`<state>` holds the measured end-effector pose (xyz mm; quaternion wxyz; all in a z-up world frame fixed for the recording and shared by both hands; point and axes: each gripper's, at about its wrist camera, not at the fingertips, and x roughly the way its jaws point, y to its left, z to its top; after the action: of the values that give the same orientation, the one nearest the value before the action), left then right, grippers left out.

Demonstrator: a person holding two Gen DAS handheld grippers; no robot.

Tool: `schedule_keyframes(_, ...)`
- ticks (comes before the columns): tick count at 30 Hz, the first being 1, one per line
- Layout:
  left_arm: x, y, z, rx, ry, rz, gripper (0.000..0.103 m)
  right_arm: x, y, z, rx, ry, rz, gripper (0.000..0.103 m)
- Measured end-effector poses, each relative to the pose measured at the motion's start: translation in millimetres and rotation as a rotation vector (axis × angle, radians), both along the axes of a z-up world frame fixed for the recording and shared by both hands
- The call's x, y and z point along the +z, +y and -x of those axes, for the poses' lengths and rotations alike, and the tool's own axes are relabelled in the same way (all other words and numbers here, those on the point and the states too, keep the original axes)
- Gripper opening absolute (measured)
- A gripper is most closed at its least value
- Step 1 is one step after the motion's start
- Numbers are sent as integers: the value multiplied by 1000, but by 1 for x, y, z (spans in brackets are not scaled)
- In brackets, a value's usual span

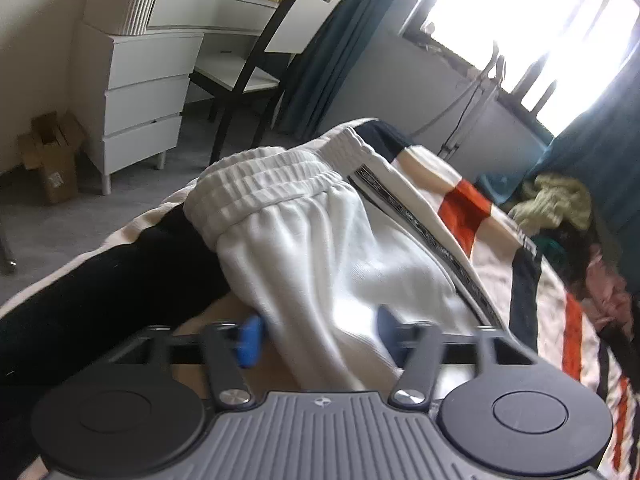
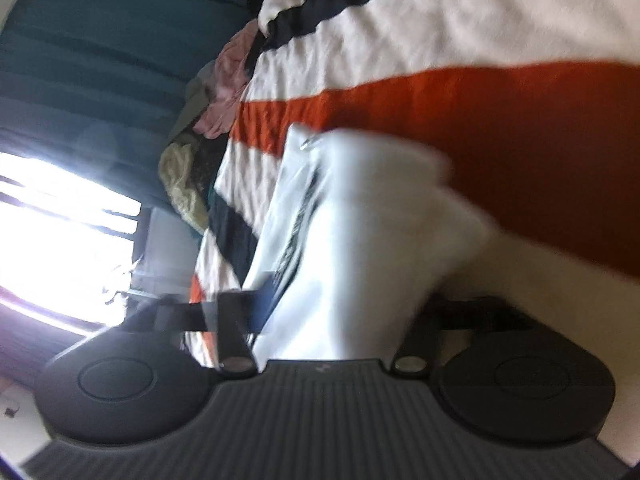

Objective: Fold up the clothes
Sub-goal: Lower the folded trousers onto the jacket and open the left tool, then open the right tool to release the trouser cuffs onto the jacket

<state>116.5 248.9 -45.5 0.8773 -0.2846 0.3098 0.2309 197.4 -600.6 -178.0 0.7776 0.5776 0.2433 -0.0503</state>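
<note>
Shorts (image 1: 320,248) lying on the bedspread (image 1: 460,204), waistband (image 1: 272,184) at the far end, cloth running back between the fingers (image 1: 250,340) of the left gripper (image 1: 320,336). Clothes pile (image 1: 560,204) to the right on the bed. Beyond the bed, dresser (image 1: 140,100) at left, chair (image 1: 256,68) just beside it, window (image 1: 532,20) at right.

Right gripper (image 2: 340,300): fingertips buried under blurred white shorts (image 2: 360,220) (grip not discernible). Left gripper (image 1: 318,336) blue pads (image 1: 250,340) partly covered by cloth.
</note>
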Motion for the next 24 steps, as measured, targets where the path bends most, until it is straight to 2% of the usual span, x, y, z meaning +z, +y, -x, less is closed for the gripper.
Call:
schedule_keyframes(2,10,-16,6,-7,20,-47,82,-2,4,-4,9,-4,12,80)
schedule_keyframes(4,17,-34,8,-36,21,-96,83,-3,8,-8,13,-4,28,80)
schedule_keyframes(7,25,-61,7,-96,-14,-153,85,-8,7,-9,-43,-19,5,80)
schedule_keyframes(10,25,-87,-8,-217,-33,-204,92,1,9,-14,-50,-36,82,80)
schedule_keyframes(12,23,-105,-22,-298,-34,-217,92,8,11,-17,-31,-68,142,80)
schedule_keyframes(14,17,-126,-35,-365,-43,-199,92,12,10,-17,-33,-125,157,80)
schedule_keyframes(16,8,-149,-45,-411,-49,-207,92,10,5,-14,-61,-185,121,80)
schedule_keyframes(20,-23,-201,-63,-501,-37,-247,92,-6,-3,-18,-131,-174,36,80)
schedule_keyframes(21,-32,-213,-67,-532,-30,-263,92,-11,-4,-21,-144,-156,21,80)
schedule_keyframes(24,-54,-245,-73,-593,-14,-403,95,-23,-8,-27,-163,-159,-5,78)
